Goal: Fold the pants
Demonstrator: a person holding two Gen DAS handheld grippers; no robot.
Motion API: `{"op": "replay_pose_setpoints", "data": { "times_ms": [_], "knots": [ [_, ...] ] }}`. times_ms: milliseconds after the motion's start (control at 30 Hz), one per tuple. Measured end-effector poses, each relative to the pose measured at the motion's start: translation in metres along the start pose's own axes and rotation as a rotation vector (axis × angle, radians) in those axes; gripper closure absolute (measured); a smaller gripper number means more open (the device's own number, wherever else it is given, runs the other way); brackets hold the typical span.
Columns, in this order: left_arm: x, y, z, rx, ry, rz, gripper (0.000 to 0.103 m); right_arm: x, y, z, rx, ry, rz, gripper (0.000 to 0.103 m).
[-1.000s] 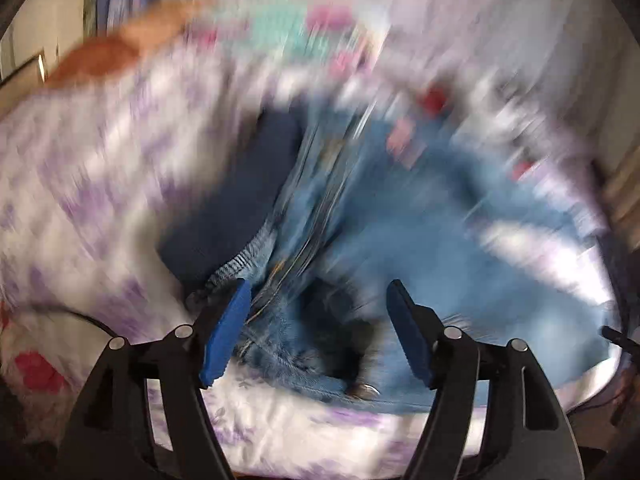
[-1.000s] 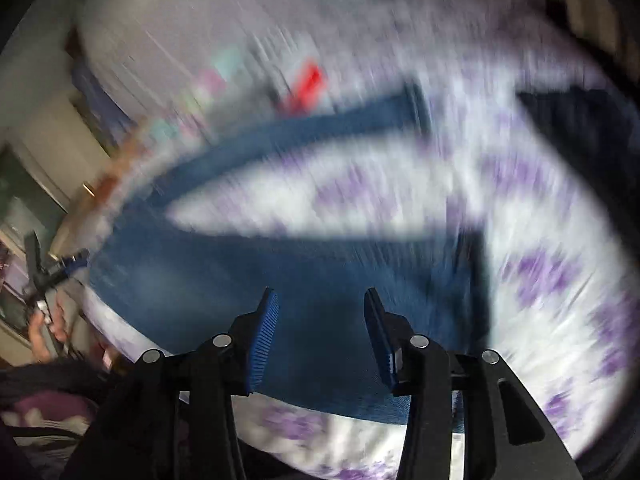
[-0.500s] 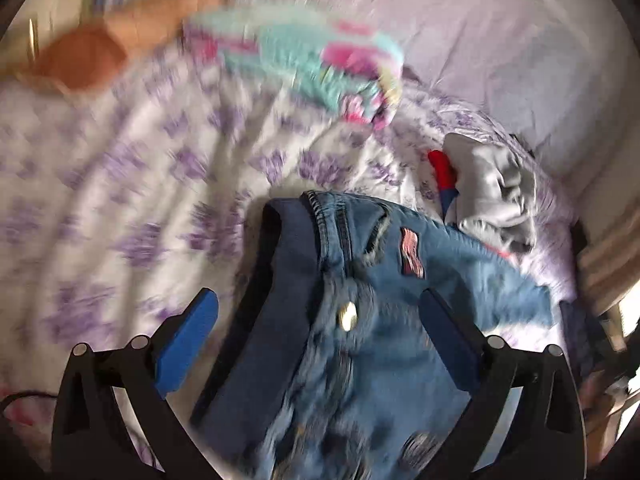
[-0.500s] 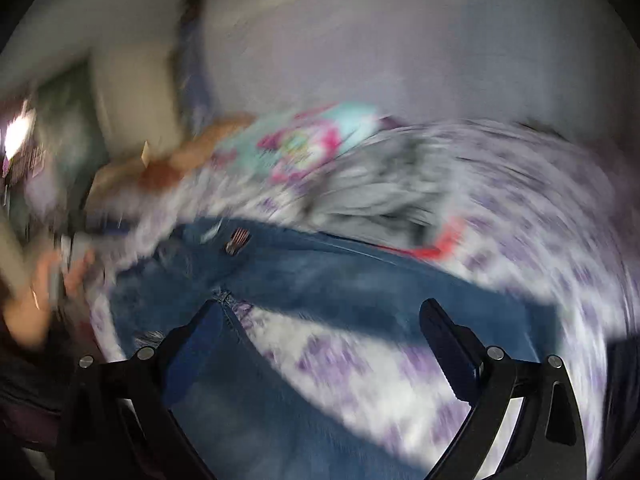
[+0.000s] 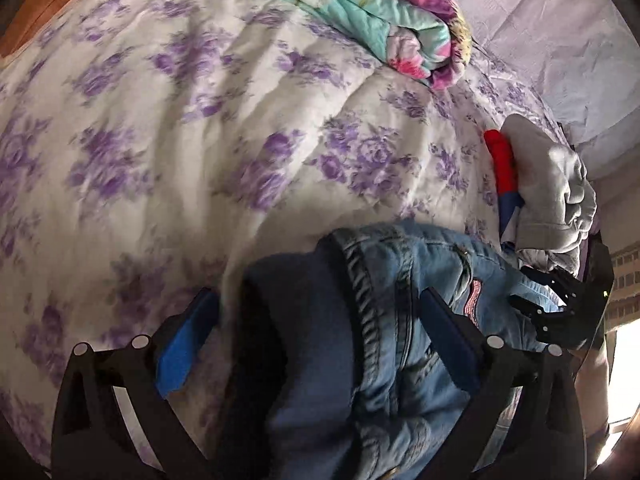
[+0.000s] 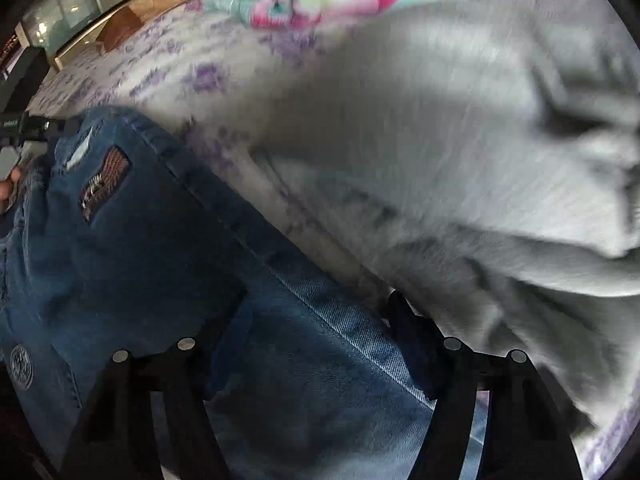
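Blue jeans (image 5: 404, 320) lie on the floral bedspread, waistband toward the bed's middle, with a darker folded layer (image 5: 296, 344) on their left. My left gripper (image 5: 320, 320) is open, its jaws wide apart over the waistband. In the right wrist view the jeans (image 6: 168, 264) fill the lower left, a flag patch (image 6: 105, 178) near the hip. My right gripper (image 6: 316, 320) is open, low over the outer seam of the jeans. The right gripper also shows in the left wrist view (image 5: 560, 304), at the jeans' right edge.
A grey sweatshirt (image 6: 460, 152) lies bunched just right of the jeans, with a red and blue garment (image 5: 505, 172) beside it. A folded teal and pink blanket (image 5: 360, 4) sits at the bed's far side. The floral bedspread (image 5: 160, 128) stretches to the left.
Both grippers opened wide from a narrower gap and swung fast across the bed. The left now hovers over the waistband; the right has come close to the jeans' side seam by the sweatshirt.
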State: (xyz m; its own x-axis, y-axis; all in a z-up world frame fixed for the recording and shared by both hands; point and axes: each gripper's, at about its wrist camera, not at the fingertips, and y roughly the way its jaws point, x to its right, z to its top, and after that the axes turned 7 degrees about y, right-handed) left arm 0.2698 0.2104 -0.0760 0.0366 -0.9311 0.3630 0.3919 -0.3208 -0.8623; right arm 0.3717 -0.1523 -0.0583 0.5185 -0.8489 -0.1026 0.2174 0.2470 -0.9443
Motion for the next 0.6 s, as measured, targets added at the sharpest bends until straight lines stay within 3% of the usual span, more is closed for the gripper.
{"op": "replay_pose_setpoints", "data": {
  "times_ms": [33,67,100,133,367,500,600],
  "knots": [
    [0.004,0.002,0.002,0.001,0.018,0.012,0.031,0.004,-0.003,0.0,0.02,0.012,0.012,0.055],
    [0.009,0.0,0.002,-0.001,0.031,0.031,0.033,0.007,-0.009,0.0,0.045,0.024,0.019,0.073],
    [0.013,-0.006,0.001,0.023,0.036,0.032,0.046,0.007,-0.015,-0.002,0.066,0.028,0.023,0.086],
    [0.016,-0.012,0.0,0.031,0.048,0.019,0.058,0.006,-0.024,-0.005,0.097,0.018,0.017,0.089],
    [0.048,-0.082,-0.028,0.197,0.152,0.003,0.06,-0.018,-0.122,-0.055,0.301,-0.048,0.028,0.096],
    [0.056,-0.122,-0.063,0.255,0.197,-0.032,0.06,-0.06,-0.182,-0.118,0.414,-0.09,0.054,0.097],
    [0.058,-0.147,-0.102,0.277,0.231,-0.04,0.06,-0.103,-0.198,-0.17,0.45,-0.12,0.075,0.097]
  ]
}}
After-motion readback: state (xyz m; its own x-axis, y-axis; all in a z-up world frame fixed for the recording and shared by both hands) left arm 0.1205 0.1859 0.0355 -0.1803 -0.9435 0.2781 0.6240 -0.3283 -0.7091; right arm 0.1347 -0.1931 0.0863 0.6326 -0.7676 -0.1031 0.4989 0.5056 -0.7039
